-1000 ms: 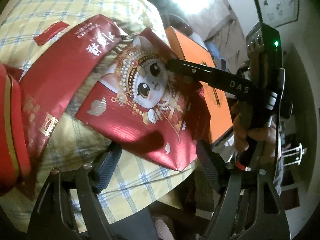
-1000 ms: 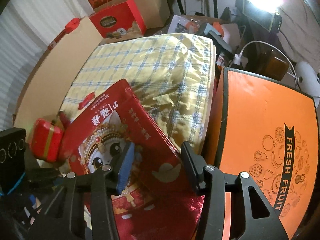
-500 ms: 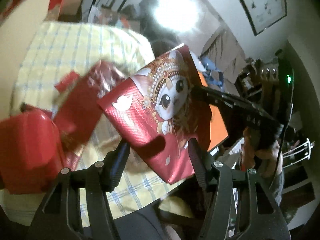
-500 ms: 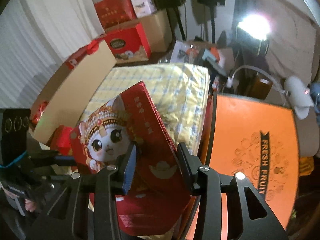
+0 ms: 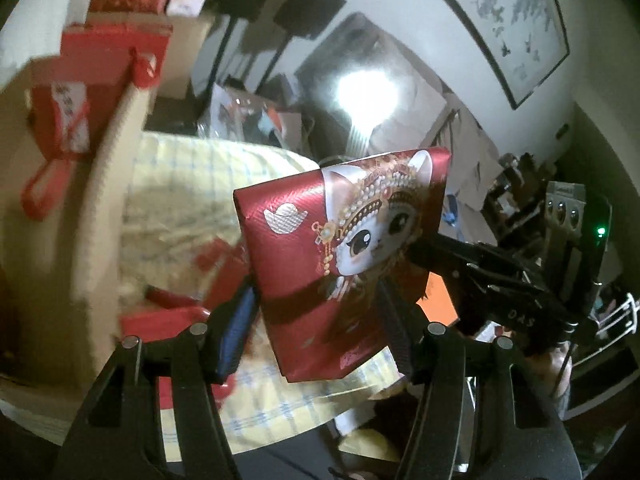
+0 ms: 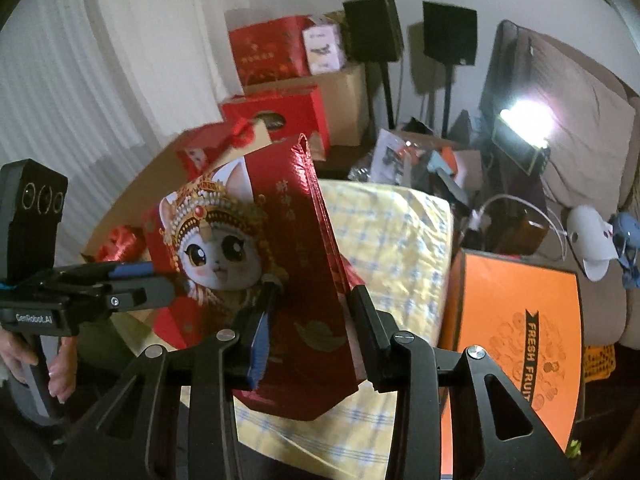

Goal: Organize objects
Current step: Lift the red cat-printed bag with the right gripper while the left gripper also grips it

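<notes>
A red gift bag (image 5: 320,264) printed with a cat in a gold headdress hangs upright in the air above the yellow plaid tablecloth (image 5: 180,208). My left gripper (image 5: 316,332) is shut on the bag's lower part, a pad pressing on each side. In the right wrist view the bag (image 6: 288,264) sits edge-on between the fingers of my right gripper (image 6: 312,328), whose jaws are closing on its sides. The left gripper (image 6: 160,284) reaches the bag from the left there. In the left wrist view the right gripper (image 5: 416,248) meets the bag's right edge.
An orange fruit box (image 6: 516,320) lies right of the plaid-covered table (image 6: 392,240). A small red box (image 5: 168,320) and a tall cardboard panel (image 5: 100,200) stand at the left. Red cartons (image 6: 276,112) are stacked behind. A bright lamp (image 6: 524,120) glares at the back right.
The bag went from lying flat on the tablecloth to hanging upright in the air. Both grippers rose with it and their jaws narrowed on it.
</notes>
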Available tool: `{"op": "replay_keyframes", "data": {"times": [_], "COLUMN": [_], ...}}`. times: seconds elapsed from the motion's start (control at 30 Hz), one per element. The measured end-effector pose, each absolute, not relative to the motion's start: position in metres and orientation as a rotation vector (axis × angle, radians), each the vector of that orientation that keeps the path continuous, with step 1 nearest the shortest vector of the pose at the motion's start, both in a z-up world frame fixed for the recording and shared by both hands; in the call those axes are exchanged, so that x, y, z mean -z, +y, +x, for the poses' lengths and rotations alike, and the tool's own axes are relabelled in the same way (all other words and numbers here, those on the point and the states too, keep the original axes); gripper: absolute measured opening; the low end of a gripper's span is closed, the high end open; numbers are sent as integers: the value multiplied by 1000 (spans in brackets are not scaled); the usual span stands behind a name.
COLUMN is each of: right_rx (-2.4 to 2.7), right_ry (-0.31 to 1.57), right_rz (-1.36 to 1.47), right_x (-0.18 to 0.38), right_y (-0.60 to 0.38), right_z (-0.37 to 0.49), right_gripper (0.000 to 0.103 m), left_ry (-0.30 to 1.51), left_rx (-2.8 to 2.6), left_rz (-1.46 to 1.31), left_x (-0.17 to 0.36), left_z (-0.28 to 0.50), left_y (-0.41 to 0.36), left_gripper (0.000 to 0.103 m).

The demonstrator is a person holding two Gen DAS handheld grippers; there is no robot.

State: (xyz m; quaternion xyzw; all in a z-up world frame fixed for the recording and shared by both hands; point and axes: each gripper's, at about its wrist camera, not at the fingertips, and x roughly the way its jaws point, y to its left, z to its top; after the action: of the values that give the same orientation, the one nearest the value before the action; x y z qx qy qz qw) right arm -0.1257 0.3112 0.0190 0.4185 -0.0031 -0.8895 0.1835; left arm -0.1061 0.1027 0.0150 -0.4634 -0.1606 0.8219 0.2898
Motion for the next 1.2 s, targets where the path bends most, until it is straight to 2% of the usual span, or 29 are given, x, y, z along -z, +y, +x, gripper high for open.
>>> {"op": "replay_keyframes", "data": {"times": [0.67, 1.2], "right_rx": [2396, 2253], "right_ry": [-98, -198], "right_rz": [1089, 1161], "right_x": [-64, -35], "right_y": [209, 112], "right_z": [-164, -212], "right_gripper": [38, 38], "left_ry": [-429, -455], "left_rx": [-2397, -2565], "left_rz": [-1167, -1200], "left_x": [-82, -80], "left_z": [-128, -167], "left_y": [-8, -94], "left_gripper": [56, 56]}}
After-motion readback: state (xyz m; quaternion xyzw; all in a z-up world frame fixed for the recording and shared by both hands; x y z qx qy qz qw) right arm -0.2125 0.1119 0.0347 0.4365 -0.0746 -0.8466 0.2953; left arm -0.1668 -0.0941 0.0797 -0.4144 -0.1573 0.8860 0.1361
